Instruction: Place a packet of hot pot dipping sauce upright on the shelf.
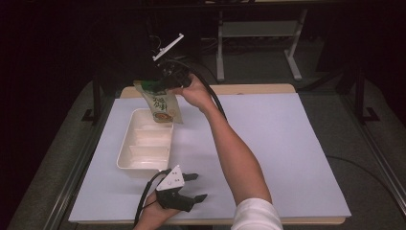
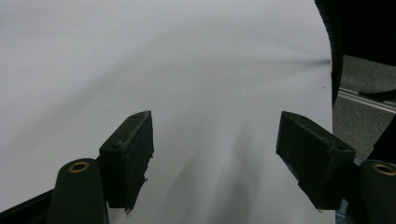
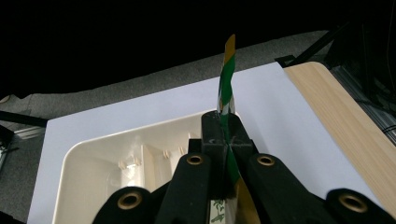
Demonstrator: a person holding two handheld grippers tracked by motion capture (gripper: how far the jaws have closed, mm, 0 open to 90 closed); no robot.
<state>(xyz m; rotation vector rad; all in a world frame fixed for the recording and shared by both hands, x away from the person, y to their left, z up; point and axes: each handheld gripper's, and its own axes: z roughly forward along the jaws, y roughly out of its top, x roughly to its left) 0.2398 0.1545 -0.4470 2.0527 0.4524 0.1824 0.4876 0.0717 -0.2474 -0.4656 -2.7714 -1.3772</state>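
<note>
Food pouch [image 1: 163, 103], green at the top and tan below, printed with a picture of a dish and dark characters too small to read. The right gripper [image 1: 168, 76] is clamped on the pouch's upper edge and holds it hanging, tilted, above the far end of the cream tray [image 1: 125, 148]; in the right gripper view the two black jaws are pressed together on the thin green-and-orange edge of the pouch [image 3: 226, 79], which stands up between them and runs down between the pads. The tray, divided by low partitions into compartments, lies on the white sheet [image 1: 268, 143] that covers the wooden table [image 1: 258, 88]; its far rim is directly beneath the pouch. The left gripper [image 1: 194, 187] rests near the front edge of the sheet, just in front of the tray, its jaws wide apart over bare sheet with nothing between them. The person's right forearm [image 1: 234, 153] crosses the sheet diagonally beside the tray. A metal frame [image 1: 258, 33] stands on the dark floor beyond the table.
</note>
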